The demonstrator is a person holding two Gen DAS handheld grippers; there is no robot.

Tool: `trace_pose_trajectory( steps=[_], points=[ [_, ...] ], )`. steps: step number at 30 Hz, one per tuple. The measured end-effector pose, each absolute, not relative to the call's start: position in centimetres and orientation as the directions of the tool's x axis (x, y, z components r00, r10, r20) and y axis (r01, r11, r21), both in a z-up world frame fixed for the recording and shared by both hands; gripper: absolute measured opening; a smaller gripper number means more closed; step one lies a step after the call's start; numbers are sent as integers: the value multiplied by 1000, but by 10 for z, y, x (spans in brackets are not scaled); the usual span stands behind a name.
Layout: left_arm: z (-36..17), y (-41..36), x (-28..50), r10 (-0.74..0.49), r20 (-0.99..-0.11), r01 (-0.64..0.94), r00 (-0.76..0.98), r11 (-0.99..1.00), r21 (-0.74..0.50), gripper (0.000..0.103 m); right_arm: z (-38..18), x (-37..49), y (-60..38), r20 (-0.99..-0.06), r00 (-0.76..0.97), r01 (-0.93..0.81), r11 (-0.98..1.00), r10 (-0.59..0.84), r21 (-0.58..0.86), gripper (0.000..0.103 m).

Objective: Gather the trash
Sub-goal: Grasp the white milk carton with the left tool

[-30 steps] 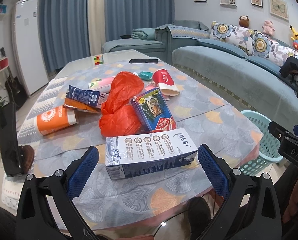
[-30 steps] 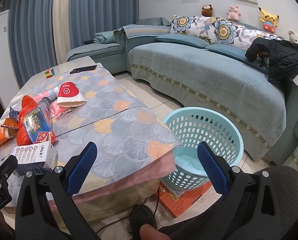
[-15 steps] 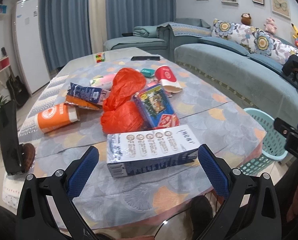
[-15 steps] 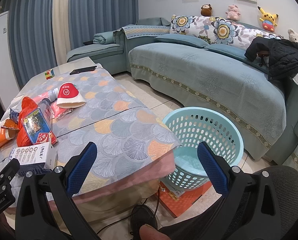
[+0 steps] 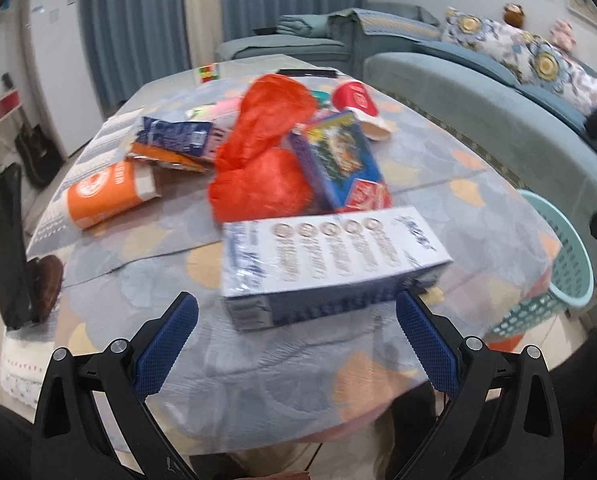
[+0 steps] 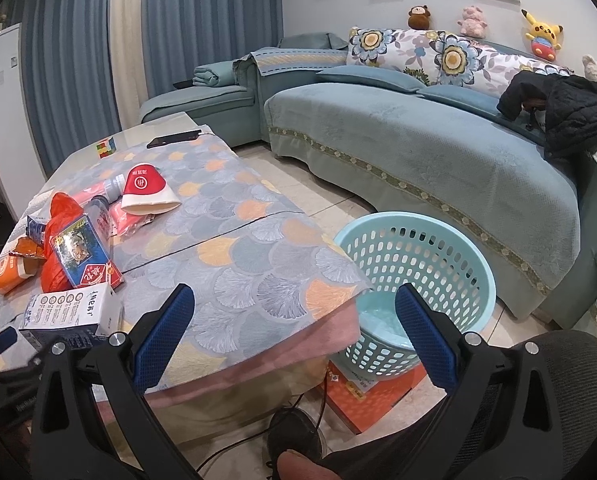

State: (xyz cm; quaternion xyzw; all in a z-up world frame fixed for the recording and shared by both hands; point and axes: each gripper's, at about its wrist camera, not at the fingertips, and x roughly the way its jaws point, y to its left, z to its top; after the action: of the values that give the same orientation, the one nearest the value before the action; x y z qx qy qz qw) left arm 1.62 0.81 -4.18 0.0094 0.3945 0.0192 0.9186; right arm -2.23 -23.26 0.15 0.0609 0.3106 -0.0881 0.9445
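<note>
Trash is shown heaped on the counter (image 5: 478,200), the white-and-blue carton (image 5: 330,268) nearest, at 12 o'clock between the spread pads of the left tongs (image 5: 296,338), which grip nothing. The carton is judged light and stiff; its short ends are suited to the pads. Beyond it lie a blue picture box (image 5: 338,164), a soft red plastic bag (image 5: 266,152), an orange cup (image 5: 106,194) at 10 o'clock and a red cup (image 5: 356,100). The right tongs (image 6: 294,340) are held open and empty near the teal basket (image 6: 414,276) at 1 o'clock. Carton print is blurred; the basket is cut off in the left view.
</note>
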Motion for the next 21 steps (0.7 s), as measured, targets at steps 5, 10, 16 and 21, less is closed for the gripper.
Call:
trace_pose_trajectory(
  steps=[5, 10, 16, 21],
  points=[
    [-43, -12, 11, 3, -722, 37, 692, 999, 40, 96, 2, -23, -238, -600, 790, 216, 973, -129, 76, 95],
    [-40, -28, 3, 43, -684, 48, 728, 992, 115, 95, 1, -22, -238, -604, 788, 210, 975, -122, 78, 95],
    [-35, -31, 0, 93, -648, 45, 756, 980, 193, 96, 1, -22, -235, -605, 787, 203, 976, -119, 72, 95],
    [-34, -38, -3, 107, -632, 60, 767, 969, 238, 96, 1, -22, -235, -607, 786, 201, 977, -118, 72, 95]
  ],
)
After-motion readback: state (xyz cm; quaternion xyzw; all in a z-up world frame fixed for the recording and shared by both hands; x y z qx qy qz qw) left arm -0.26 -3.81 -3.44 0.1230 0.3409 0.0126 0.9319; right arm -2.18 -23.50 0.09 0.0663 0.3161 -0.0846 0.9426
